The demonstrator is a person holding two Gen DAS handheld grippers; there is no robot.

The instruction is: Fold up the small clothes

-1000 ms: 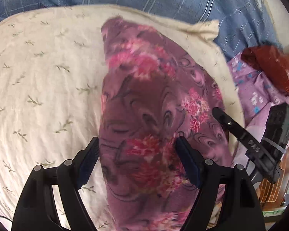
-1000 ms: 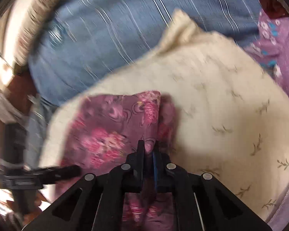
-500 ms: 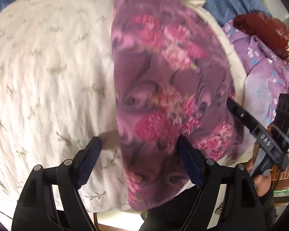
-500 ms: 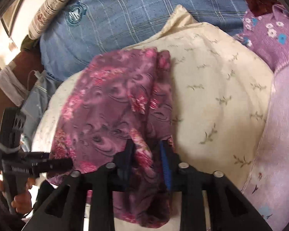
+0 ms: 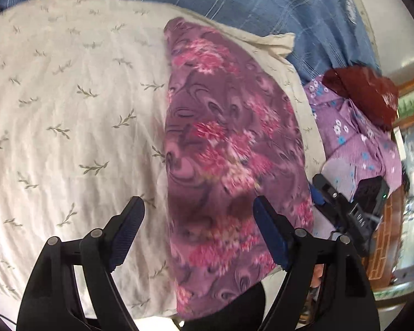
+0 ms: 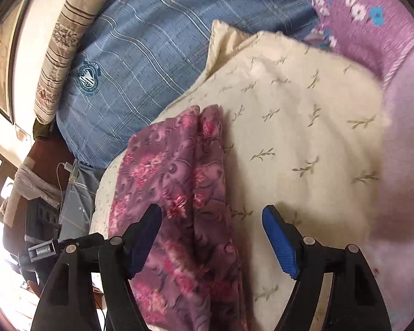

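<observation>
With both jaw pairs spread and empty, our left gripper [image 5: 198, 215] and right gripper [image 6: 212, 223] straddle the folded purple floral cloth [image 5: 229, 149]; next we judge a fresh pinch for another fold.

My right gripper [image 6: 212, 229] hangs with its jaws spread wide, holding nothing. Under it lies the garment [image 6: 179, 193], a purple floral strip folded lengthwise, along the left edge of the cream pillow [image 6: 303, 115]. My left finger [image 6: 143, 240] is over the garment; my right finger [image 6: 280, 242] is over bare pillow. The garment's far end sits near the pillow's far left corner. A blue sheet [image 6: 157, 35] lies beyond, and lilac cloth [image 6: 372, 27] at the right. My other gripper [image 6: 55, 248] shows at the left.
</observation>
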